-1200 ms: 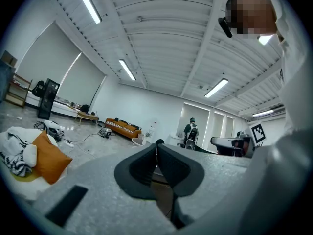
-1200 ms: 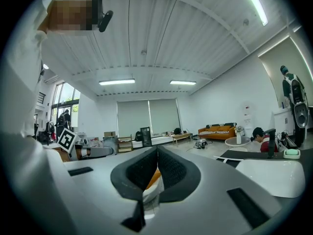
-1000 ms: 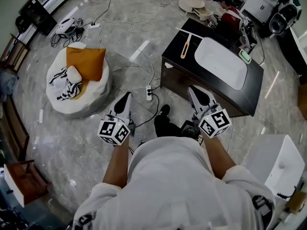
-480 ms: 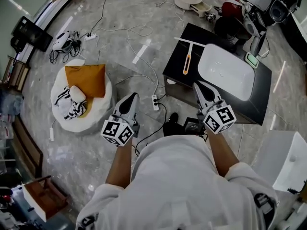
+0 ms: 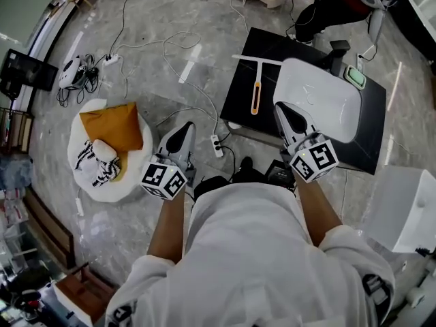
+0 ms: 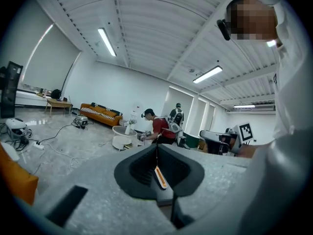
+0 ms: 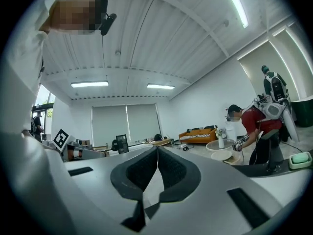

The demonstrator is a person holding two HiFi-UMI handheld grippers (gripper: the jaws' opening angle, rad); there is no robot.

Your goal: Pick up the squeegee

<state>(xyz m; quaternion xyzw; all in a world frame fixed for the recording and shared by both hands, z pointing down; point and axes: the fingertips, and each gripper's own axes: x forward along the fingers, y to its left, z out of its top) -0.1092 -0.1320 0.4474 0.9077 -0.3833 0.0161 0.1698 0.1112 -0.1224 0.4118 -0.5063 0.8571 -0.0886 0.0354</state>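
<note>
Orange-handled squeegee (image 5: 255,90) lies on the black table (image 5: 237,95) (beside a basin (image 5: 320,97)); left gripper (image 5: 184,129) and right gripper (image 5: 281,109) have jaws together, empty.

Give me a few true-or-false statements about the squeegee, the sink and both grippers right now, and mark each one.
1. The squeegee lies on the black counter, to the left of the white sink in the head view. True.
2. The right gripper is holding the squeegee. False: its jaws are shut on nothing, and the squeegee lies untouched on the counter.
3. An orange cushion rests on the white beanbag. True.
4. The left gripper has its jaws wide open. False: they are closed together, with nothing between them.
</note>
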